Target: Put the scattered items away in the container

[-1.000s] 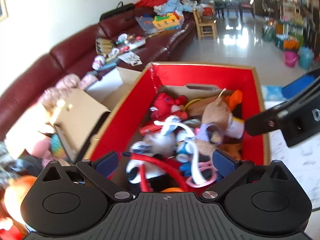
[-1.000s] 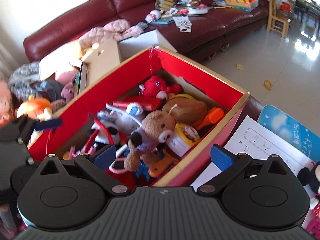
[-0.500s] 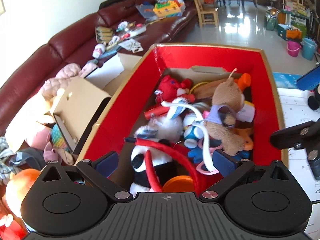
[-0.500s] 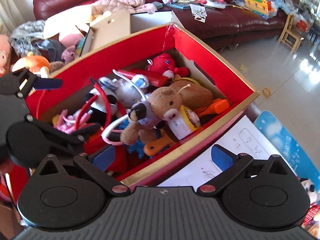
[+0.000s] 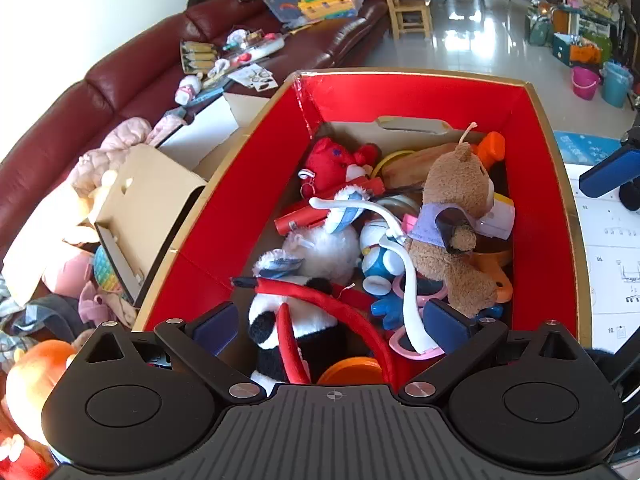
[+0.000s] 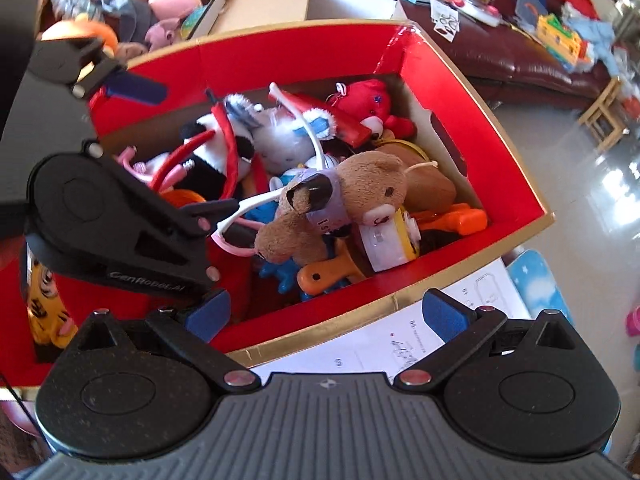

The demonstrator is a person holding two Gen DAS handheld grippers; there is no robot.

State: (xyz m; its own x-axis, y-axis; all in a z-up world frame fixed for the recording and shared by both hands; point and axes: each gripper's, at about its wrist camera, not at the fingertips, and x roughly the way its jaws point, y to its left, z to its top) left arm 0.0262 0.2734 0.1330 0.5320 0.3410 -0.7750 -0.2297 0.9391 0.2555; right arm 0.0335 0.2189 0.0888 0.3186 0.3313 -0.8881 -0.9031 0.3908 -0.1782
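Note:
A red box with a gold rim point(image 5: 400, 96) point(image 6: 280, 48) holds a heap of toys. A brown teddy bear point(image 5: 456, 216) point(image 6: 344, 200) lies on top, with a red plush point(image 5: 332, 160), a panda plush point(image 5: 296, 328), a white headband point(image 5: 400, 240) and a red headband point(image 5: 352, 312) around it. My left gripper point(image 5: 330, 324) hangs open over the box's near end, holding nothing; the right wrist view shows it at the box's left end point(image 6: 112, 220). My right gripper point(image 6: 326, 314) is open and empty over the box's side rim.
A maroon sofa point(image 5: 120, 80) strewn with toys runs behind the box. An open cardboard box point(image 5: 148, 208) and soft toys lie to its left. A printed paper sheet point(image 6: 400, 344) and a blue mat point(image 6: 532, 280) lie beside the box. A wooden chair point(image 5: 408, 16) stands on the tiled floor.
Both wrist views have drawn closer to the box. The right gripper has drifted to the right edge of the left view. Both grippers stay open and empty.

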